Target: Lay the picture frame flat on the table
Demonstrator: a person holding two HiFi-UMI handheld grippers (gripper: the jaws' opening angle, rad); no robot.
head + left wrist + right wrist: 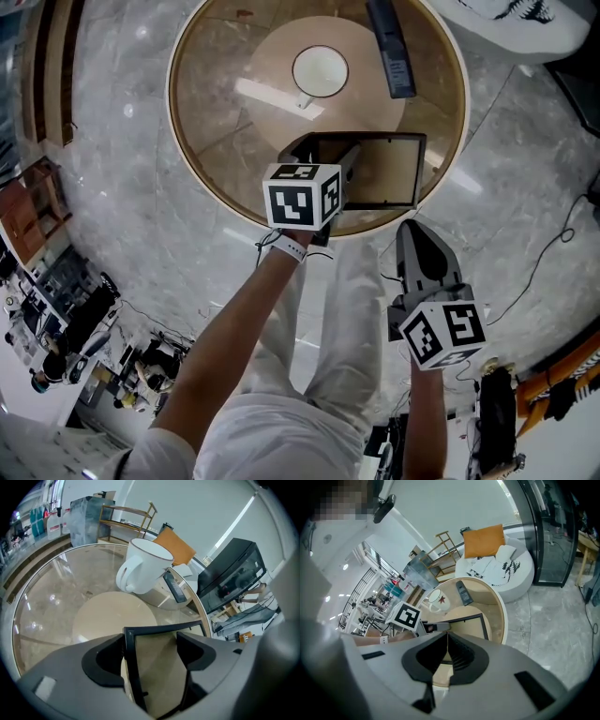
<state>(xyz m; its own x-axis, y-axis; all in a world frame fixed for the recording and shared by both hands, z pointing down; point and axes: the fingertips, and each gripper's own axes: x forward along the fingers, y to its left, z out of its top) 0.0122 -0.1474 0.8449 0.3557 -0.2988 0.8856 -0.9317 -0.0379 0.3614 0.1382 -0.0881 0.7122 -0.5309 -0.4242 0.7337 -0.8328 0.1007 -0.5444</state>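
The black picture frame (386,169) with its tan panel lies flat on the round glass table (192,155), near the table's front edge. My left gripper (343,159) is at the frame's left end, jaws spread wide. In the left gripper view the frame (157,667) runs between the two jaws of that gripper (150,651); its left bar lies along the left jaw and no pad presses on it. My right gripper (411,231) hangs off the table in front of the frame, shut and empty. From the right gripper view the frame (472,624) shows beyond the right gripper's (446,639) closed jaws.
A white mug (320,71) stands at the table's middle and a dark remote (391,47) lies at the back right. A white seat (516,23) with an orange cushion (483,541) is beyond the table. Cables (553,253) trail on the marble floor at the right.
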